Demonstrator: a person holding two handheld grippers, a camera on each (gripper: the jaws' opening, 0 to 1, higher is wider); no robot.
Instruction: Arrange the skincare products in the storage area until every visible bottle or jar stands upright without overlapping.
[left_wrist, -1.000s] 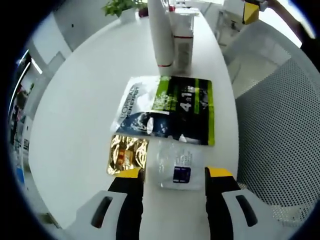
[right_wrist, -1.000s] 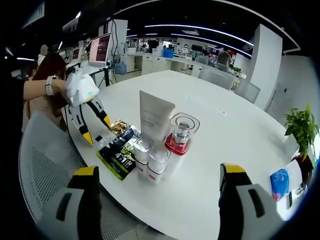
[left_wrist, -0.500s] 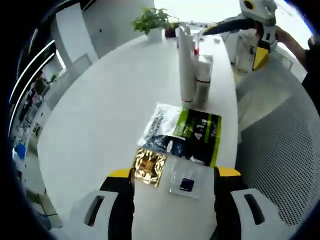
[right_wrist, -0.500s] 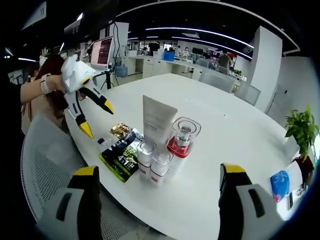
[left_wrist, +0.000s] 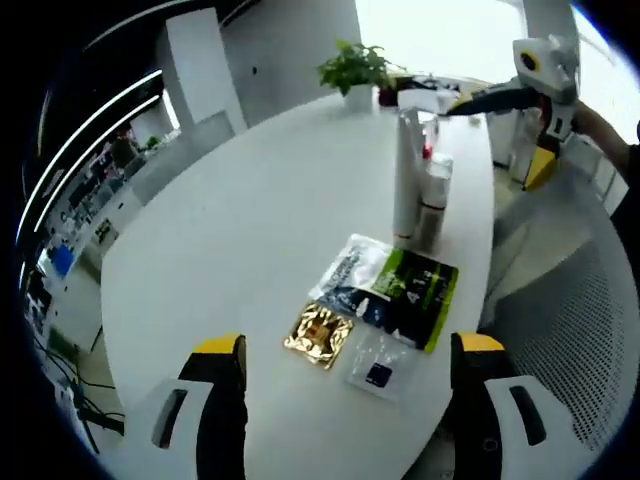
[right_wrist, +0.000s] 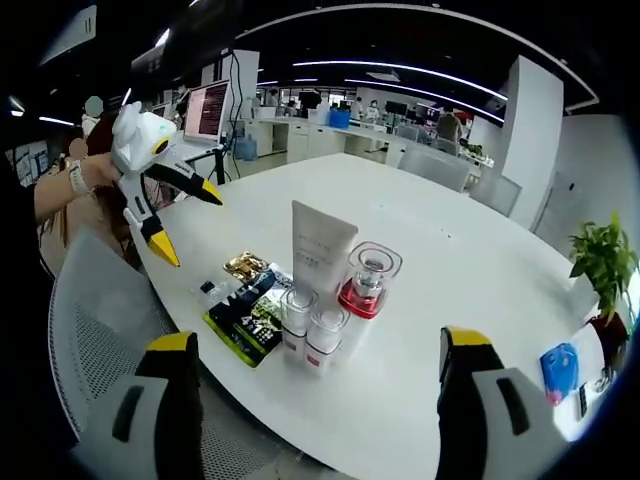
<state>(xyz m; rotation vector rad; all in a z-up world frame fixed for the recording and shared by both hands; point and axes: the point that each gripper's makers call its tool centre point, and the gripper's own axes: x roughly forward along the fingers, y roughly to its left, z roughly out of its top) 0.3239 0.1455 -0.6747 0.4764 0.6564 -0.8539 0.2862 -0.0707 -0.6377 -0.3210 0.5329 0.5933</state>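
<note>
Standing upright near the table (right_wrist: 470, 290) edge, the white tube (right_wrist: 320, 243) rises beside a clear-capped bottle (right_wrist: 366, 281) with a red base, and two small white bottles (right_wrist: 310, 331) stand touching just in front of them. Flat on the table beside this cluster lie a green-and-black sachet (right_wrist: 243, 323), a gold sachet (right_wrist: 244, 265) and a small clear sachet (right_wrist: 211, 290), close together; the clear one appears to touch the green one's edge.

In the left gripper view the same group runs away from the camera: gold sachet (left_wrist: 318, 334) and clear sachet (left_wrist: 379, 362) nearest, then the green sachet (left_wrist: 392, 289), then the tube (left_wrist: 407, 175) and bottles (left_wrist: 433, 200) behind it.

The left gripper (right_wrist: 185, 220) hangs above the table over the sachets, held by a hand (right_wrist: 82, 176), its yellow-tipped jaws spread wide with nothing between them. The right gripper (right_wrist: 316, 360) is back from the bottles, jaws wide apart and empty; it also appears in the left gripper view (left_wrist: 505, 130) past the tube.

A potted plant (right_wrist: 602, 262) stands at the table's far edge, and a mesh chair (right_wrist: 85, 330) sits beside the table.
</note>
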